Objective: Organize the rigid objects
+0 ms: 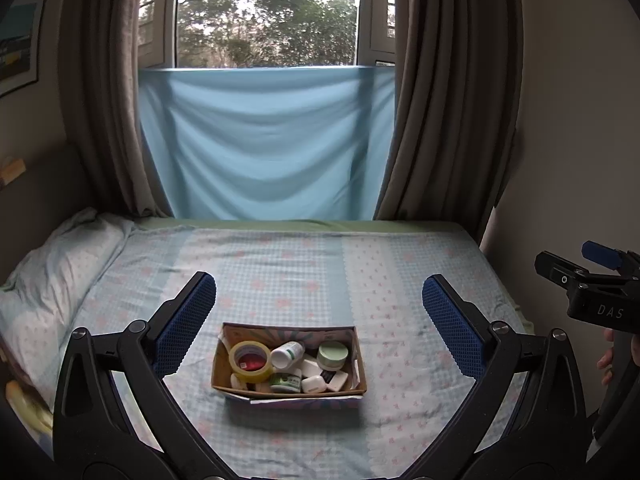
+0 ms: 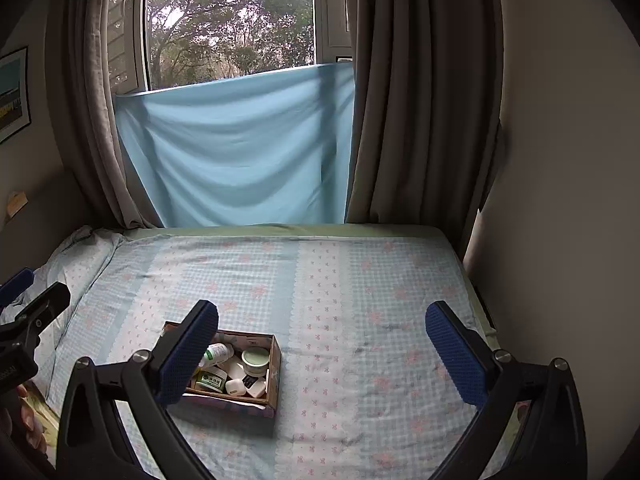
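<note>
A small cardboard box (image 1: 358, 356) sits on the bed. It holds a yellow tape roll (image 1: 250, 361), a white pill bottle (image 1: 287, 354), a round green-lidded jar (image 1: 333, 355), a green-labelled jar (image 1: 285, 383) and white plastic pieces (image 1: 317, 384). My left gripper (image 1: 320, 324) is open and empty, held above and just short of the box. My right gripper (image 2: 322, 344) is open and empty, to the right of the box (image 2: 275, 364); its left finger (image 2: 188, 354) hides the box's left part. The right gripper also shows at the right edge of the left wrist view (image 1: 596, 280).
The bed (image 1: 400, 280) has a blue checked sheet with pink flowers. A pillow (image 1: 60, 264) lies at its left. A blue cloth (image 1: 264, 140) hangs over the window between grey curtains (image 1: 448, 100). A wall (image 2: 560, 200) borders the bed's right side.
</note>
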Available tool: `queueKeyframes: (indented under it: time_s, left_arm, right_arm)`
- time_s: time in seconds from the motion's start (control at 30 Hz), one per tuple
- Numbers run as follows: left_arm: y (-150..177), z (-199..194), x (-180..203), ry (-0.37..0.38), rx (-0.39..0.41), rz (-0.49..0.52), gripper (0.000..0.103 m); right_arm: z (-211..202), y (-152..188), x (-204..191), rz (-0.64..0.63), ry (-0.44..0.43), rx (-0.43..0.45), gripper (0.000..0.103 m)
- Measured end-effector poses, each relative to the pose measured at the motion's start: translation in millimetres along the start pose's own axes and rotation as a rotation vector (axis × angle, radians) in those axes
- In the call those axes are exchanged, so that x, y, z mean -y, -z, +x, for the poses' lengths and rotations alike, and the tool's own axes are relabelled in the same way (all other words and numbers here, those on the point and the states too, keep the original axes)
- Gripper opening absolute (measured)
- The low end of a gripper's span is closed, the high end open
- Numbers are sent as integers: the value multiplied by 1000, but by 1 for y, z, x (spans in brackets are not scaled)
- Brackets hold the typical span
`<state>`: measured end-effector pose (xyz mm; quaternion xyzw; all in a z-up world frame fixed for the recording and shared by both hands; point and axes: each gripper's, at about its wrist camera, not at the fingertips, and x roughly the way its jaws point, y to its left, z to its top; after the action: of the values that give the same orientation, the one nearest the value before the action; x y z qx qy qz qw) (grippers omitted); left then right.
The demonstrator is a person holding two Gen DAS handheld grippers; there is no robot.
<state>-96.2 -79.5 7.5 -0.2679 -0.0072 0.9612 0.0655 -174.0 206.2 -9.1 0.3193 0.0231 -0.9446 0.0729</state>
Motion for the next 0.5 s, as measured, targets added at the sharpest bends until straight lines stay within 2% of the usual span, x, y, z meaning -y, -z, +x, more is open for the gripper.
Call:
queueKeyframes:
  time_s: [0.5]
  left_arm:
    - [3, -4, 4, -8, 4, -2, 103]
  right_arm:
    - [-1, 3, 9, 11, 13, -9, 103]
